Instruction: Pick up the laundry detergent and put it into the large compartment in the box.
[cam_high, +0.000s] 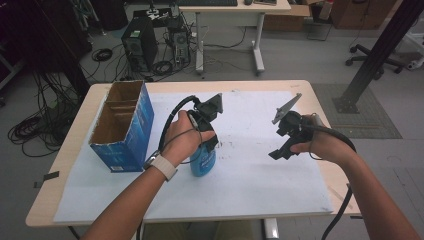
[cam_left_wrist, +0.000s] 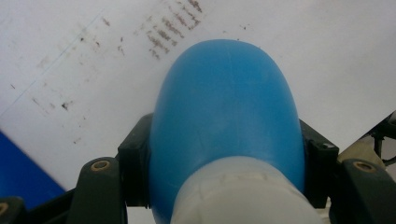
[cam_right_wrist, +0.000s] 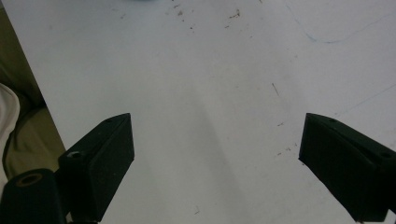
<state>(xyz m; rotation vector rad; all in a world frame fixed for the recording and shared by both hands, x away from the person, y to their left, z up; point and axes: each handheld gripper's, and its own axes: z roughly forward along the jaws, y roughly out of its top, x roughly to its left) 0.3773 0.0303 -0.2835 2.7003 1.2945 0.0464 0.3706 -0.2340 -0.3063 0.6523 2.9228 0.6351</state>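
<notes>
Fig.: L gripper (cam_high: 207, 142) clamped on blue bottle (cam_high: 203, 161); R gripper (cam_high: 287, 145) idle, jaws wide apart w/ nothing between

Near to far: bottle stands upright on white sheet (cam_high: 250, 190), just R of open blue box (cam_high: 122, 125); long axis vertical, white cap end up, toward the L gripper's camera. Pads (cam_left_wrist: 135, 158) press both sides of the body below the cap. R gripper hovers well apart. Step, as judged: bottle grasped, not yet moved. Next move likely lift straight up, keep it vertical, carry over to the box

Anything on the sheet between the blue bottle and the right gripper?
Nothing: in the high view, only bare white sheet lies between the blue bottle and the right gripper.
</notes>
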